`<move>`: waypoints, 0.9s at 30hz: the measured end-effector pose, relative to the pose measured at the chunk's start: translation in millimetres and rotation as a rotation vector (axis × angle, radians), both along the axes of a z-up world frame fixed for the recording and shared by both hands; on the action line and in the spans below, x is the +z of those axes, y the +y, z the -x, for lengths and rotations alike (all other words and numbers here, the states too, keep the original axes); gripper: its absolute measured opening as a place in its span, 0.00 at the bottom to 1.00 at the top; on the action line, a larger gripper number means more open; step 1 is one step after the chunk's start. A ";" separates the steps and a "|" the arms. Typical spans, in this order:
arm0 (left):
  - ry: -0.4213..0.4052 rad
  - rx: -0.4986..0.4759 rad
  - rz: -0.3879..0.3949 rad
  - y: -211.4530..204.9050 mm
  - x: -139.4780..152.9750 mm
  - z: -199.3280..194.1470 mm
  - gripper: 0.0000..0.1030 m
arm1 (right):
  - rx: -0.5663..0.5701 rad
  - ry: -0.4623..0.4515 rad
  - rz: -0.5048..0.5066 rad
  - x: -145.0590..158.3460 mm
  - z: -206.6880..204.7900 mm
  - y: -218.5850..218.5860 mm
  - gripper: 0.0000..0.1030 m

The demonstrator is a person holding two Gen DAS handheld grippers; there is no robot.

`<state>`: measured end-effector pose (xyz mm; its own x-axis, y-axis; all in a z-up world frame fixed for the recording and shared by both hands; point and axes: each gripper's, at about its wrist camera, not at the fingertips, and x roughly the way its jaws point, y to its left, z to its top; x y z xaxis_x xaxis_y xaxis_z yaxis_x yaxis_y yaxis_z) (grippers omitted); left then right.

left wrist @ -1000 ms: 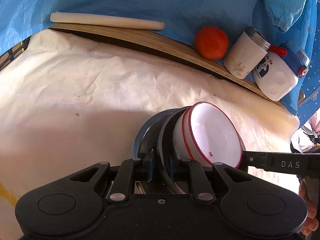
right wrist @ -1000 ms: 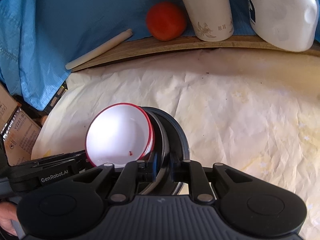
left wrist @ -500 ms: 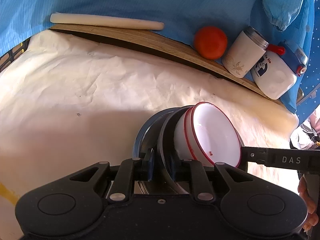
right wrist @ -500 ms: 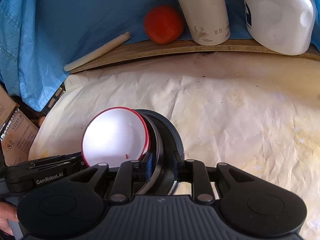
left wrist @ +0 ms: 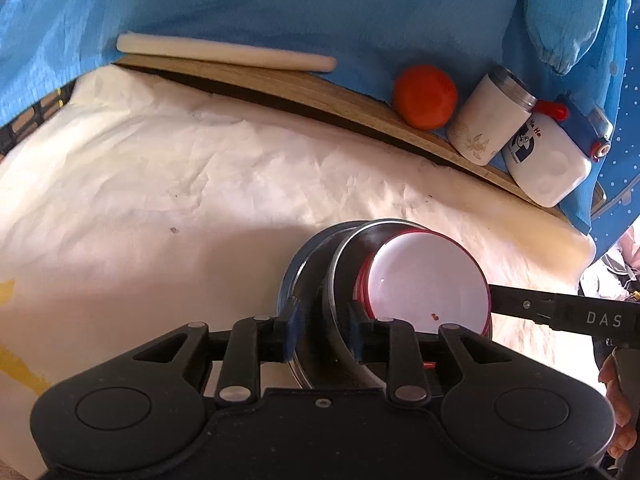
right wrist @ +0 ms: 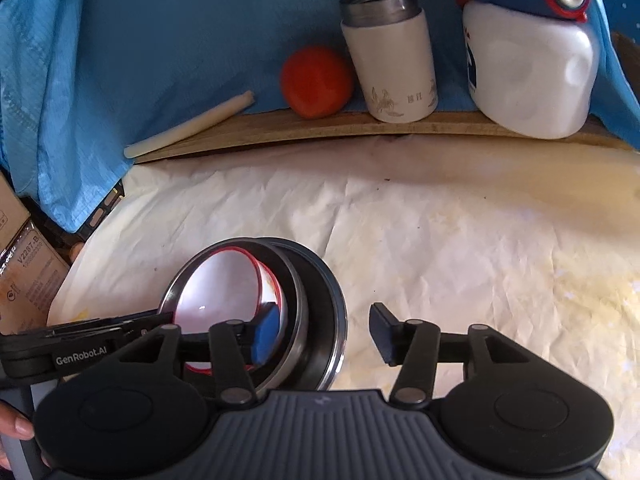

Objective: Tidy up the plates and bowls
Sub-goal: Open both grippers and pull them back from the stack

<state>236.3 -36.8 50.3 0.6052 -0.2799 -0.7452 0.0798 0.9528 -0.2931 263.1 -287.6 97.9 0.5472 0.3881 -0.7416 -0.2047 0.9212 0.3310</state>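
A white bowl with a red rim [left wrist: 424, 284] [right wrist: 224, 284] sits nested in a metal bowl [left wrist: 344, 256] [right wrist: 296, 308], which rests in a dark blue plate [left wrist: 304, 264] [right wrist: 328, 300] on crumpled white paper [left wrist: 160, 180]. My left gripper [left wrist: 323, 326] straddles the near rims of the plate and metal bowl; its jaws are opening and no longer pinch them. My right gripper [right wrist: 324, 332] straddles the opposite rims; its jaws are opening wide, with its blue pad inside the bowls and its other finger well clear of the plate. Its finger [left wrist: 560, 312] reaches in from the right.
On a wooden ledge [left wrist: 280, 84] at the back lie a white stick [left wrist: 224, 52], an orange fruit [left wrist: 424, 96], a white cup [left wrist: 488, 120] and a white and blue jug [left wrist: 548, 164]. Blue cloth hangs behind. A cardboard box [right wrist: 24, 272] stands at the left.
Both grippers' jaws have spread, the right one far more. The white bowl, tilted up before, has sunk deeper into the metal bowl, and the stack lies flatter.
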 end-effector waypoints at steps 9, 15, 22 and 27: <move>-0.064 0.009 0.042 8.5 12.8 17.0 0.64 | 0.003 -0.040 -0.029 12.0 17.0 -0.6 0.68; -0.135 -0.009 0.024 4.3 23.3 34.1 0.74 | 0.000 -0.085 -0.031 20.1 35.6 0.5 0.84; -0.215 -0.003 -0.004 8.6 29.5 56.8 0.85 | -0.019 -0.144 -0.053 27.7 59.6 -4.0 0.93; -0.296 0.025 -0.029 13.4 27.4 79.1 0.94 | -0.032 -0.204 -0.094 25.8 81.0 -6.0 0.98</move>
<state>157.2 -23.4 77.7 0.8040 -0.2429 -0.5428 0.1340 0.9633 -0.2327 182.1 -293.6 123.7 0.6956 0.4302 -0.5753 -0.2472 0.8953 0.3705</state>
